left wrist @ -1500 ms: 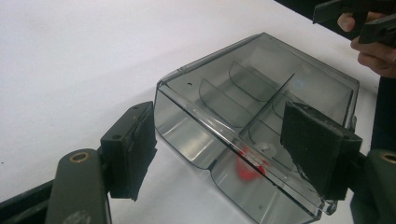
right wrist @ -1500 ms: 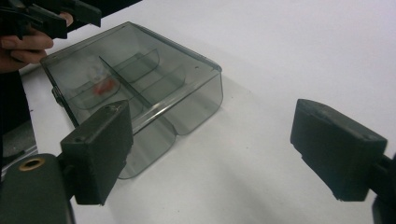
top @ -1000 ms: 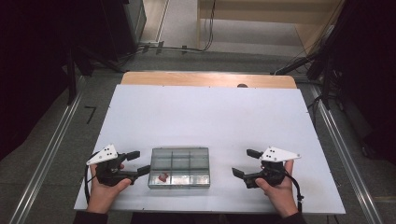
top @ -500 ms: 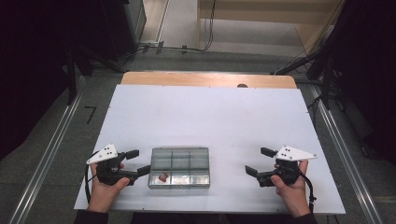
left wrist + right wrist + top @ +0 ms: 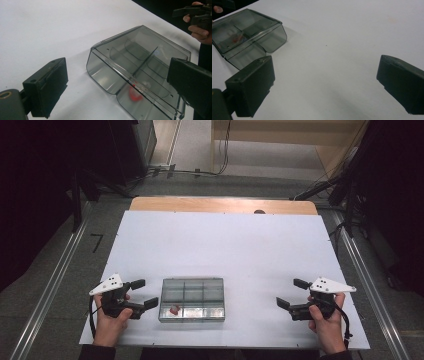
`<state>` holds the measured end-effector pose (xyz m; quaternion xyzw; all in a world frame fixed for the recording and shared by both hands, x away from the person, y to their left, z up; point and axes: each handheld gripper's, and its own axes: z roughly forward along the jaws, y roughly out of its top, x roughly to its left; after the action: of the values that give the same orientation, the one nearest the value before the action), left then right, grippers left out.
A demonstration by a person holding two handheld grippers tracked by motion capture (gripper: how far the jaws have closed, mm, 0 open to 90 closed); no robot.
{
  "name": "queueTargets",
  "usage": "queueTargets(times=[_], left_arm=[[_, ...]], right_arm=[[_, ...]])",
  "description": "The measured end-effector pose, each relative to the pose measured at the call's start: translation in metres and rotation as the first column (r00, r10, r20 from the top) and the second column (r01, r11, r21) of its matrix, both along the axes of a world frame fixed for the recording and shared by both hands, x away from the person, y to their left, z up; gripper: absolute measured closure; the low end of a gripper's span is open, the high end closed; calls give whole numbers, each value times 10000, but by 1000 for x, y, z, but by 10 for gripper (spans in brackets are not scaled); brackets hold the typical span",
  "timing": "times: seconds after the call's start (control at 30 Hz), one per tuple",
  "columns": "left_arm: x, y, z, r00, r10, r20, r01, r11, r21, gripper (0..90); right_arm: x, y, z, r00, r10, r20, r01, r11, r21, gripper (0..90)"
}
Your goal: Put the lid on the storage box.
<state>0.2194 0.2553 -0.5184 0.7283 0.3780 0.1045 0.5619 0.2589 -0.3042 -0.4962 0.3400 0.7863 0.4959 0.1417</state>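
The left gripper (image 5: 141,294) rests on the white table (image 5: 225,245) just beside the left end of the compartment box (image 5: 192,299), pointing toward it. Its jaws have just been opening and now stand wide and released, the box's near corner between them but untouched by the pads.

The compartment box lies flat near the table's front edge, left of the middle. Its long axis runs left to right, parallel to that edge. It is a smoky, see-through plastic case with rounded corners and a closed clear lid, split by partitions into a grid of two rows of three cells. A small red piece (image 5: 173,310) sits in the front left cell; what exactly it is cannot be made out. The other cells look bare.

The right gripper (image 5: 291,293) is well apart from the box, near the table's right front corner, jaws released wide with nothing between them.
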Motion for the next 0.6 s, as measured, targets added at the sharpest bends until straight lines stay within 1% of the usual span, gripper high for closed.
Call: queueTargets(times=[0.1,0.13,0.2,0.33,0.43,0.47,0.53,0.6], left_arm=[[0,0,0,10000,-6,23,6,10000,-39,17],[-1,0,0,10000,1,31,-1,10000,5,17],[-1,1,-1,10000,20,76,-20,10000,-38,8],[-2,4,-1,9999,57,141,-55,9998,-169,0],[-2,5,-3,9999,36,155,-33,9998,-204,0],[-2,6,-3,9999,40,146,-37,9998,-206,0],[-2,7,-4,9999,25,128,-22,9997,-225,0],[-1,8,-6,10000,13,99,-10,9997,-253,0]], right_arm=[[1,-9,-1,9999,-84,55,84,10000,-1,0],[1,-12,-2,9999,-117,56,117,9999,12,0],[2,-18,-3,9998,-223,-9,223,9997,101,0],[3,-28,-6,9994,-321,90,322,9995,-71,0],[3,-37,-8,9986,-516,110,516,9987,-4,0],[4,-40,-9,9977,-657,146,657,9978,1,0],[6,-47,-11,9965,-829,138,826,9964,191,0],[7,-53,-14,9949,-1000,123,998,9949,156,0]])
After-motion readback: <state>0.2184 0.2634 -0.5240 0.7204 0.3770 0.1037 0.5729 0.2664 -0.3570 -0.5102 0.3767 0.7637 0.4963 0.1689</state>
